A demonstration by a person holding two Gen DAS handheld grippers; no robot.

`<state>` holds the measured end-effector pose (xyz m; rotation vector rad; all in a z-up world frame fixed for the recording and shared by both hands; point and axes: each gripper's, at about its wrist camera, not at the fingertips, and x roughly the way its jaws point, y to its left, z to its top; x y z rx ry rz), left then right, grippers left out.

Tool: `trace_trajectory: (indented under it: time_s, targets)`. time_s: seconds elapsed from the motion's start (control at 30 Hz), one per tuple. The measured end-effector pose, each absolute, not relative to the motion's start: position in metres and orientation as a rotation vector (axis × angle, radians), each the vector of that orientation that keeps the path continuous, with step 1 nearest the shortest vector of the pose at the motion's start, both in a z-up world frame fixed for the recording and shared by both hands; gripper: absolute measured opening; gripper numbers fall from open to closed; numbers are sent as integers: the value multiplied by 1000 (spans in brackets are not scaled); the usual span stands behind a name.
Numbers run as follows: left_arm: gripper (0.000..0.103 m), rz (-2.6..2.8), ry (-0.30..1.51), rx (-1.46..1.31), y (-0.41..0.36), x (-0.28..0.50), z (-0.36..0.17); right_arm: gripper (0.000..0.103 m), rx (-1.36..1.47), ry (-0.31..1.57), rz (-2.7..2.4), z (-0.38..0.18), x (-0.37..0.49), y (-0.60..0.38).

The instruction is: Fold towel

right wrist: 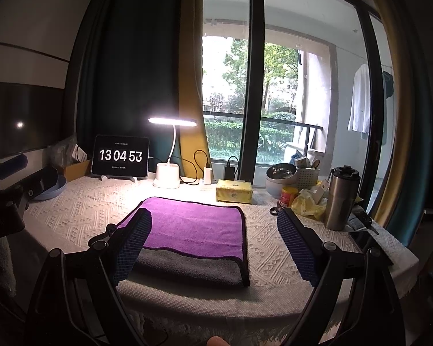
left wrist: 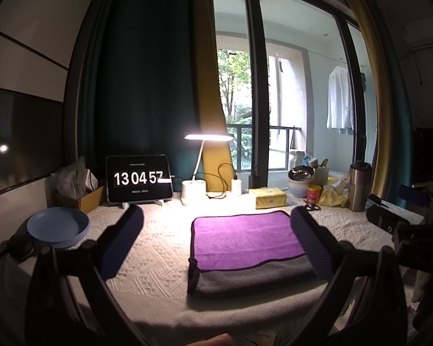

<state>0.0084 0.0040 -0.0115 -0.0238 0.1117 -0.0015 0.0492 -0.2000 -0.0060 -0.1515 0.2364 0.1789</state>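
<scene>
Because the towel [left wrist: 245,245] lies with its purple top layer stopping short of the near edge, a strip of the grey underside shows along the front, which suggests one fold is in place and the layers are not quite aligned. It sits flat on the counter [left wrist: 153,253], on a white knitted cover, close to the front edge and directly under the desk lamp [left wrist: 207,137], probably so that the cloth is well lit and within easy reach of both tools.

The left gripper [left wrist: 216,239] hovers above the near edge, its fingers [left wrist: 124,239] spread wide and holding nothing; the right one of the pair overlaps the towel's right side in that view, though I cannot tell whether it touches. The right gripper [right wrist: 213,242] is likewise spread and empty, its left finger crossing the towel's left part. Both seem poised to take corners for a further fold.

Further out, a yellow tissue pack [right wrist: 233,191] lies just behind the towel, a tablet clock [right wrist: 120,155] stands at the back left, a blue plate [left wrist: 57,227] rests at the left edge, and a steel tumbler [right wrist: 342,199] stands to the right, all clear of the folding area.
</scene>
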Motion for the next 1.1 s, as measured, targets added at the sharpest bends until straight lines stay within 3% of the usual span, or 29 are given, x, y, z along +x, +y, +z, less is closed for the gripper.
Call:
trace_trajectory:
  time_s: [1.1]
  targets:
    - [102, 11, 159, -14, 6, 33, -20, 91, -137, 272, 175, -10, 69, -205]
